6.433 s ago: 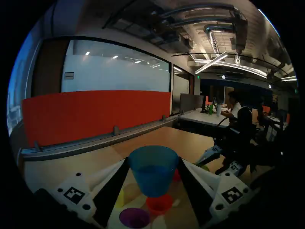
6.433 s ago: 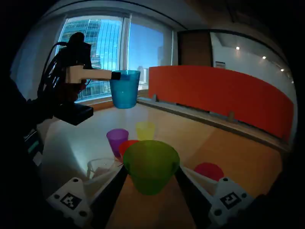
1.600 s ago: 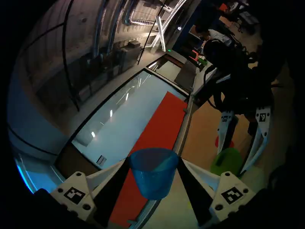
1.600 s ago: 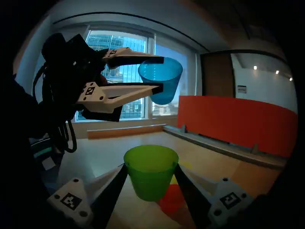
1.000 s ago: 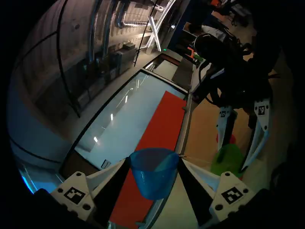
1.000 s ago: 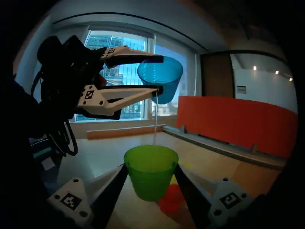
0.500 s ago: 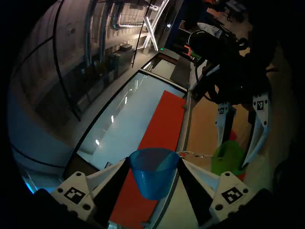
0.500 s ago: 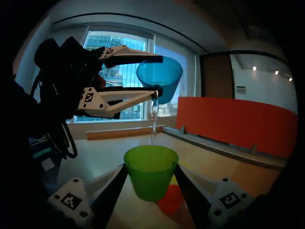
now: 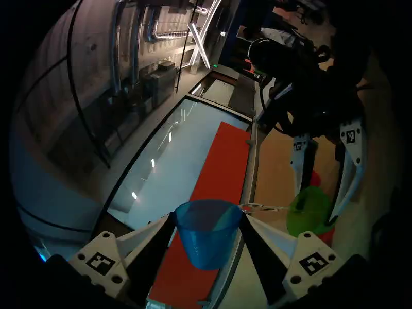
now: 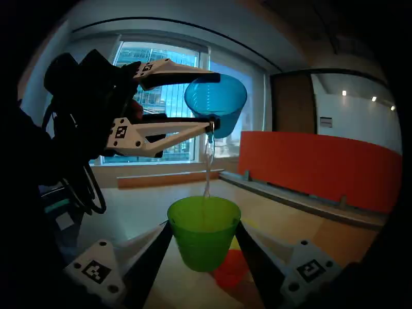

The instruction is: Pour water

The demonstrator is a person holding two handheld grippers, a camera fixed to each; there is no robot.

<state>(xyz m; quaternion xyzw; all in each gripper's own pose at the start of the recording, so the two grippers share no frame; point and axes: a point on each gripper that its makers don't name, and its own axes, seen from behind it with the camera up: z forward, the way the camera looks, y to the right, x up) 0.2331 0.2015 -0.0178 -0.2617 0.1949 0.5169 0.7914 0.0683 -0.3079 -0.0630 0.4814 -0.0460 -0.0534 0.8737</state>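
Observation:
My left gripper (image 9: pixel 207 242) is shut on a blue cup (image 9: pixel 207 238), tipped over on its side high above the table. In the right gripper view that blue cup (image 10: pixel 216 109) hangs at the top centre between the left gripper's (image 10: pixel 208 100) white fingers, and a thin stream of water (image 10: pixel 207 170) falls from its rim. The stream lands in a green cup (image 10: pixel 204 238), which my right gripper (image 10: pixel 204 242) holds upright below, shut on it. In the left gripper view the green cup (image 9: pixel 308 212) and the right gripper (image 9: pixel 323 206) show at the right.
A wooden table (image 10: pixel 288 216) lies below, with an orange divider panel (image 10: pixel 329 165) along its far side. A red cup (image 10: pixel 232 273) and a yellow one stand on the table behind the green cup. Bright windows (image 10: pixel 165 92) are at the back.
The left gripper has tipped the blue cup further. A thin trickle one second ago has grown into a steady stream into the green cup. The right gripper has held still.

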